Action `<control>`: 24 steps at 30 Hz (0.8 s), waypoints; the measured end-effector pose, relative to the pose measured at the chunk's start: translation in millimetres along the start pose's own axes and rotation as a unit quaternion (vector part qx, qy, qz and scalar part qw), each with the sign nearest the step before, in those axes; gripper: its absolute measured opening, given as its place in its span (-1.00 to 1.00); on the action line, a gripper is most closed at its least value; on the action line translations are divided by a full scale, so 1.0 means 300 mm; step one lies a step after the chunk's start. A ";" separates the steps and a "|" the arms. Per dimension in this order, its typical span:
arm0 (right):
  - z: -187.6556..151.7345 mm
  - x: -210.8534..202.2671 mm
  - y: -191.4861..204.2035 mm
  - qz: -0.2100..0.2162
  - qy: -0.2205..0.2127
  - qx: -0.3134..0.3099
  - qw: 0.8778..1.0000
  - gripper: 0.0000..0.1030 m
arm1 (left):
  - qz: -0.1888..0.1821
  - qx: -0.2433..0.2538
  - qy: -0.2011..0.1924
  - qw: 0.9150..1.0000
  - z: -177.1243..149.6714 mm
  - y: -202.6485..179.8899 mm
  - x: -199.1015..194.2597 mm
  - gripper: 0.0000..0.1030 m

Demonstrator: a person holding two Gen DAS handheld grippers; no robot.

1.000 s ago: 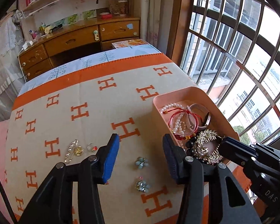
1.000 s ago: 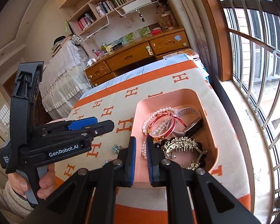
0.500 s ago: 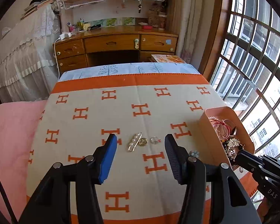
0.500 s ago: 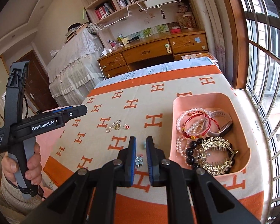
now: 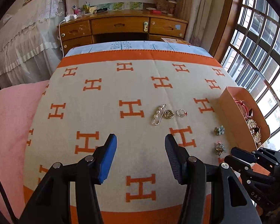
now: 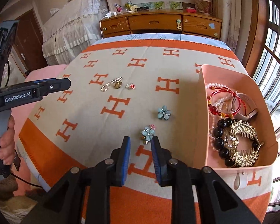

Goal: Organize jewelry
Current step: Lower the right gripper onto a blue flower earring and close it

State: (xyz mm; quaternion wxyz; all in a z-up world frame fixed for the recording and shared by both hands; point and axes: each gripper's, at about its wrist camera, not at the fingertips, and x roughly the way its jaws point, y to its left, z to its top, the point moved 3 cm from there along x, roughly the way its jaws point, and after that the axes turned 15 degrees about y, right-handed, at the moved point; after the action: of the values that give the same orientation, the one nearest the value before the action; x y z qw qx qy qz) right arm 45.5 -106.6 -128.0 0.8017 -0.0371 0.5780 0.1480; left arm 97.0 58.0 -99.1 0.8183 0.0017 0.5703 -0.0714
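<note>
A pink box [image 6: 203,100] at the right holds bracelets, beads and a gold hair comb [image 6: 242,132]; it also shows in the left wrist view [image 5: 231,110]. On the blanket lie a pearl pin [image 5: 159,114], a gold brooch [image 5: 169,114], a ring [image 5: 181,113], a blue flower clip [image 6: 163,113] and a smaller flower piece [image 6: 148,133]. My right gripper [image 6: 141,141] is open a little and empty, just short of the smaller flower piece. My left gripper [image 5: 141,140] is wide open and empty, above the blanket short of the pin.
The table carries a beige blanket with orange H marks [image 5: 132,108]. A pink cloth [image 5: 13,115] lies at the left. A wooden desk [image 5: 121,26] stands behind, and barred windows [image 5: 261,43] run along the right.
Both grippers drew back from the box and swung left over the blanket. The right gripper's jaws opened from nearly shut to a small gap.
</note>
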 end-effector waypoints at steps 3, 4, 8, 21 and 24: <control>0.010 0.034 -0.009 -0.004 0.011 0.002 1.000 -0.56 | -0.003 0.001 0.001 1.000 -0.006 0.008 0.014 0.01; 0.012 0.043 -0.012 -0.004 0.013 0.004 1.000 -0.56 | -0.004 0.001 0.001 1.000 -0.006 0.010 0.016 0.01; 0.006 0.061 0.007 -0.028 0.002 -0.016 0.999 -0.56 | -0.009 -0.001 0.005 1.000 -0.004 0.017 0.033 0.01; 0.027 0.041 0.072 -0.091 -0.008 -0.080 0.993 -0.74 | -0.023 0.000 0.009 1.000 0.003 0.012 0.065 0.01; 0.049 0.014 0.115 -0.149 0.011 -0.133 0.980 -0.74 | -0.027 -0.003 0.004 1.000 0.003 0.018 0.056 0.03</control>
State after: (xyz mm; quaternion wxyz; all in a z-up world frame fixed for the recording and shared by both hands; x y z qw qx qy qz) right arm 50.5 -69.6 -123.1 0.7961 -0.2310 0.5499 0.1023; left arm 104.3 61.4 -114.9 0.8136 -0.0163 0.5740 -0.0917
